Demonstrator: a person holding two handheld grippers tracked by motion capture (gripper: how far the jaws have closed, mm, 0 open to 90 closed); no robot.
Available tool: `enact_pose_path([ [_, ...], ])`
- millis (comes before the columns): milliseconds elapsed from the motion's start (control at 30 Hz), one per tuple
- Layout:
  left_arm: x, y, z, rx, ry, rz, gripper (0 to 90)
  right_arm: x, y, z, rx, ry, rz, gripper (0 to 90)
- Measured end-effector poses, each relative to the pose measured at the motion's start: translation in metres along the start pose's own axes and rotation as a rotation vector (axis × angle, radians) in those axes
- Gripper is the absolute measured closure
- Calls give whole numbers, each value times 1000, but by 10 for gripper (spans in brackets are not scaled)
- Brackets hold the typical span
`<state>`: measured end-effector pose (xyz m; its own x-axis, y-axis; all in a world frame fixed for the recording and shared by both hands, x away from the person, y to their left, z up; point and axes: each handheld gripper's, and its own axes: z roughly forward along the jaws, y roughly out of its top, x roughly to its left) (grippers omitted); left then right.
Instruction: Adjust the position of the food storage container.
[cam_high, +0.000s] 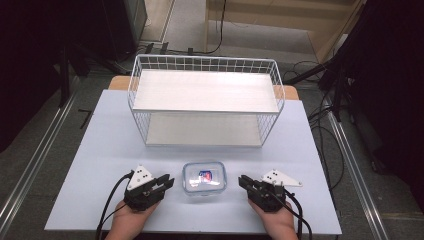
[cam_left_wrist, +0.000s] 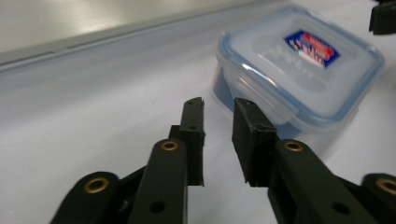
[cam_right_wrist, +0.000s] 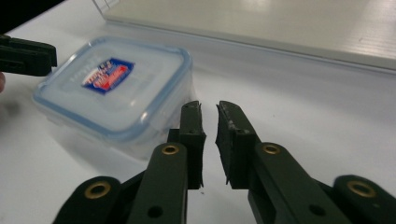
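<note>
A clear plastic box (cam_high: 203, 178) with a blue-rimmed lid and a red and blue label lies on the table near the front edge, between my two grippers. My left gripper (cam_high: 169, 181) rests just left of it, tips pointing at the box (cam_left_wrist: 299, 60). Its jaws (cam_left_wrist: 218, 102) stand almost together with a narrow slit and nothing between them. My right gripper (cam_high: 242, 180) rests just right of the box (cam_right_wrist: 112, 88). Its jaws (cam_right_wrist: 208, 105) are likewise nearly closed and empty. Neither gripper touches the box.
A white wire rack (cam_high: 205, 64) with two flat shelves stands at the back of the pale blue table (cam_high: 110, 150). Bare tabletop lies between the rack and the box. Cables trail on the floor to the right.
</note>
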<state>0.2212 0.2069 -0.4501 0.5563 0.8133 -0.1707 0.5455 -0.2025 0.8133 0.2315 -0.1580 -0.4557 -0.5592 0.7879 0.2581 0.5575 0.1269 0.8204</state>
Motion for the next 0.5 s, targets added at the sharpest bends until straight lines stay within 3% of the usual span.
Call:
enact_pose_path([
  [100,2,3,-3,-30,3,-23,581,0,3,1,-15,9,10,775],
  [200,0,10,-3,-57,-17,-45,461,4,10,2,-37,40,44,654],
  [233,0,10,-3,-57,-17,-45,436,4,10,2,-37,40,44,654],
  [267,-2,12,-2,-60,-21,-49,403,7,13,5,-39,59,49,567],
  [300,-4,13,0,-58,-20,-51,403,7,13,5,-39,59,49,567],
  [333,-7,15,4,-44,-38,-54,347,11,15,9,-39,67,60,445],
  [500,-13,13,17,7,-81,-72,272,15,21,21,-16,88,90,312],
])
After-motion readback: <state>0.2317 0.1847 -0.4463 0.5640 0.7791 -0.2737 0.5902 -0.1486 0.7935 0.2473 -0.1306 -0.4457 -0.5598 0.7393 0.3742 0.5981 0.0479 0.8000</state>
